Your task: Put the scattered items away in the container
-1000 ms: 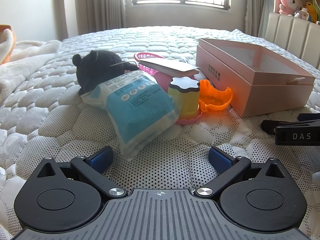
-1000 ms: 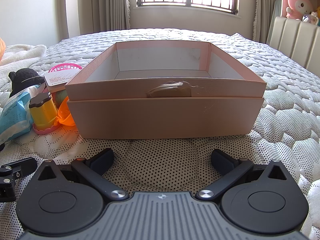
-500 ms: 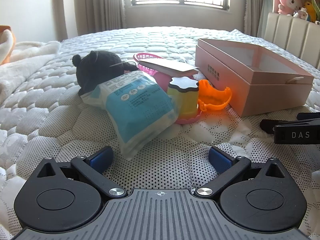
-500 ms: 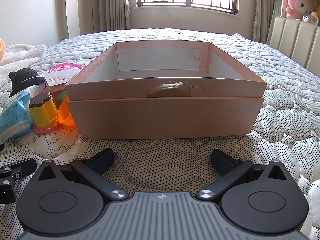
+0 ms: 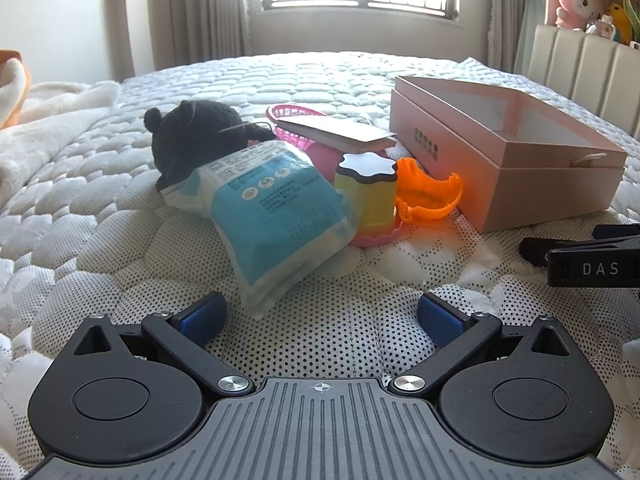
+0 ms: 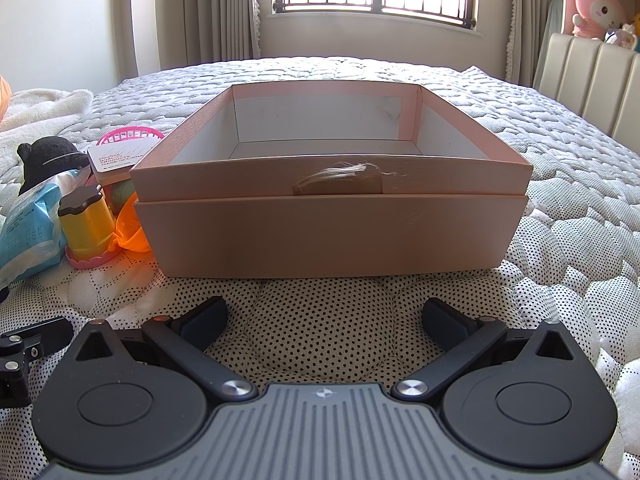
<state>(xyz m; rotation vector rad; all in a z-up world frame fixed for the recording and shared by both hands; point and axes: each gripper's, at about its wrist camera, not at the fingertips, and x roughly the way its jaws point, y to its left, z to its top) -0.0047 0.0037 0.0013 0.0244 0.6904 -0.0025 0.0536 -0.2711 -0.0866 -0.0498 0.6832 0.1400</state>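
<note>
An open pink box (image 6: pixel 332 232) stands on the bed, its inside bare; it also shows in the left wrist view (image 5: pixel 504 168) at the right. Left of it lies a pile: a black plush toy (image 5: pixel 192 140), a blue tissue pack (image 5: pixel 276 220), a yellow star-lidded cup (image 5: pixel 366 196), an orange shell (image 5: pixel 430 198), a pink basket (image 5: pixel 296 114) under a card (image 5: pixel 336 132). My left gripper (image 5: pixel 320 314) is open and empty, just short of the tissue pack. My right gripper (image 6: pixel 325 318) is open and empty in front of the box.
The quilted bed (image 5: pixel 280 76) carries everything. A white blanket (image 5: pixel 48 120) lies at the left. A padded headboard (image 6: pixel 592 76) with a pink plush (image 6: pixel 592 4) is at the right. The right gripper's body (image 5: pixel 592 264) shows at the left view's right edge.
The left wrist view has shifted very slightly. Nothing else has moved; both grippers stay open.
</note>
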